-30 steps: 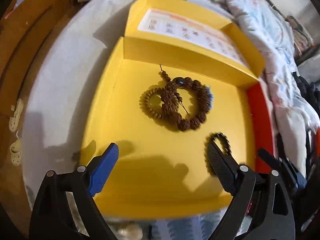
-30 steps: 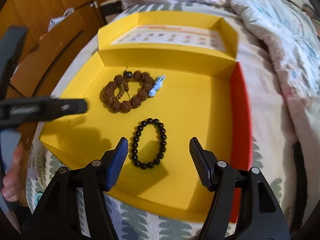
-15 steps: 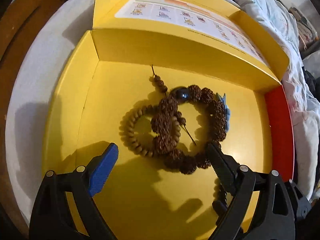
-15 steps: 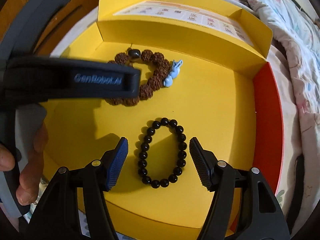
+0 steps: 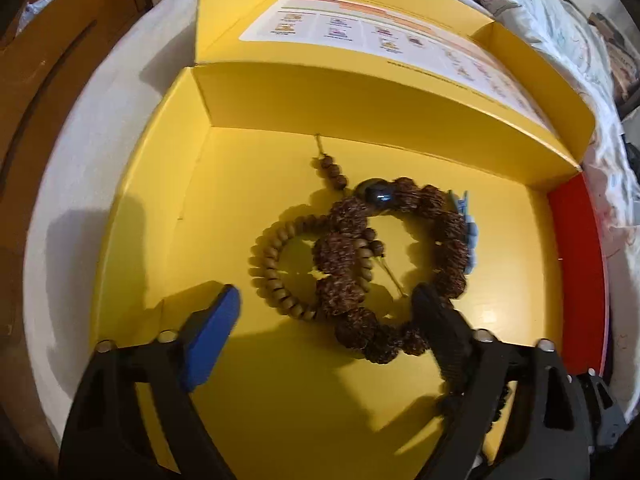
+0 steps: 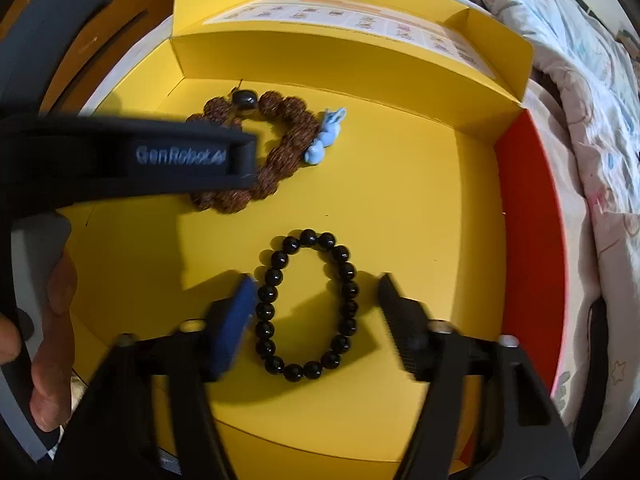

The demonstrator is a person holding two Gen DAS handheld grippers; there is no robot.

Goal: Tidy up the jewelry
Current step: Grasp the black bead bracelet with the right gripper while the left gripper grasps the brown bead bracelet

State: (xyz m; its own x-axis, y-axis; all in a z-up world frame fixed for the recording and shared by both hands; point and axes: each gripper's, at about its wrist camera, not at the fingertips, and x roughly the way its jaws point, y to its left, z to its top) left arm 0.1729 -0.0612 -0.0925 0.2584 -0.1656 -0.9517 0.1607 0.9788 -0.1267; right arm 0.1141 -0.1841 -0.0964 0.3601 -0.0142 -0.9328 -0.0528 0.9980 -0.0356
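Both grippers: black plastic arms, silver screw heads at the finger pivots. Left gripper (image 5: 324,320): one blue pad, one black ribbed pad. Right gripper (image 6: 316,312): same pairing. Left unit's dark body carries grey "GenRobot.AI" lettering. Bare hand (image 6: 44,344) wraps its grey handle.

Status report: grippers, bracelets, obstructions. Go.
Left gripper closing around brown bracelets, no contact. Right gripper closing around black bracelet, no contact. Nothing in the way.

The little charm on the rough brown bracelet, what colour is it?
Light blue charm; clearest in the right wrist view.
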